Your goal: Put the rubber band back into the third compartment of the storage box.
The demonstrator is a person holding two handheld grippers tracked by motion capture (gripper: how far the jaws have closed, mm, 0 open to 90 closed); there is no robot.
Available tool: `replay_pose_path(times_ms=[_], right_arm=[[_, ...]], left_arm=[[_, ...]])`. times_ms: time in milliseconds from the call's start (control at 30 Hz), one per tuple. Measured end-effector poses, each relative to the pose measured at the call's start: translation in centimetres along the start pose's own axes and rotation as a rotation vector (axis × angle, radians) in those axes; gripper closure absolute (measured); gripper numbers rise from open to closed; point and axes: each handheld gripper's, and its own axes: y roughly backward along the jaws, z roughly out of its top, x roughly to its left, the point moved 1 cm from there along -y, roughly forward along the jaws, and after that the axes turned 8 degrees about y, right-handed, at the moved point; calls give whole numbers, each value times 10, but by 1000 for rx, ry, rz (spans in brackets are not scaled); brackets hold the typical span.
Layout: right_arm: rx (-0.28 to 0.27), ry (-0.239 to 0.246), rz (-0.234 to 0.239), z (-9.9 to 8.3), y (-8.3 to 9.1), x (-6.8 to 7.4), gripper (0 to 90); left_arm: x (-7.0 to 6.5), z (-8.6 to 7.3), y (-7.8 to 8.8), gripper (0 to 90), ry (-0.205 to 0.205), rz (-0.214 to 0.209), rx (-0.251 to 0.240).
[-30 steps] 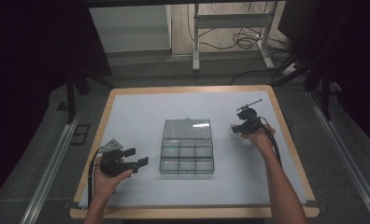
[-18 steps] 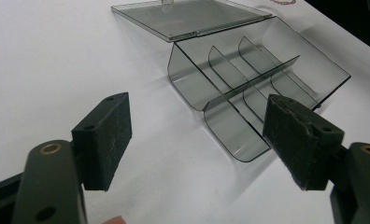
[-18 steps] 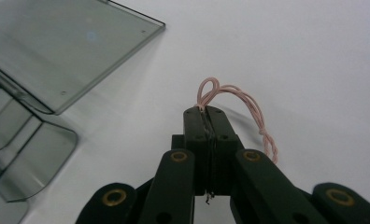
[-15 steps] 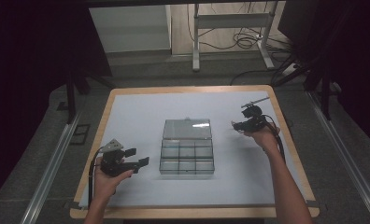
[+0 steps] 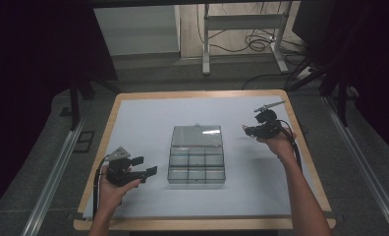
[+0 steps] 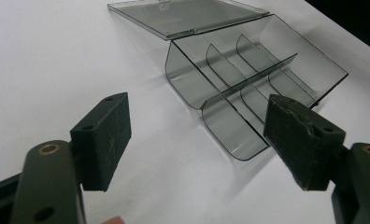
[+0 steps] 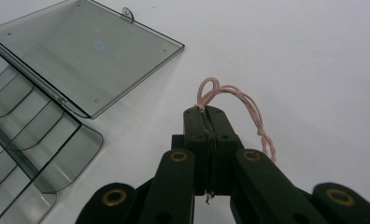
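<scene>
- High view looks forward and down over the whole worktop (image 5: pixel 143 118).
- Each hand-held gripper's camera sits close, sharing the clear compartment box (image 5: pixel 196 161).

Thin pink cord (image 7: pixel 230 100), twisted of fine strands and doubled into small loops, pinched at one bend between shut black jaws; loops poking out past the jaw tips, a knotted twisted tail curving down along one side. Held off the white surface, to the right of the clear box (image 5: pixel 196 161) and well apart from it (seen from above, too small to make out). Smoky, see-through, divided into compartments, lid (image 7: pixel 85 51) flung fully open and lying flat behind.
</scene>
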Motion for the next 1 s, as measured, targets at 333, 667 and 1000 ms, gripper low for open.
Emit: replay_pose_path(times_ms=[333, 667, 1000], right_arm=[[-29, 28, 5, 2, 7, 8, 868], [-42, 57, 9, 5, 10, 15, 868], [-56, 81, 12, 7, 13, 23, 867]], left_arm=[[0, -1, -3, 232, -4, 0, 15], [1, -1, -3, 232, -4, 0, 16], [0, -1, -3, 232, -5, -2, 18]])
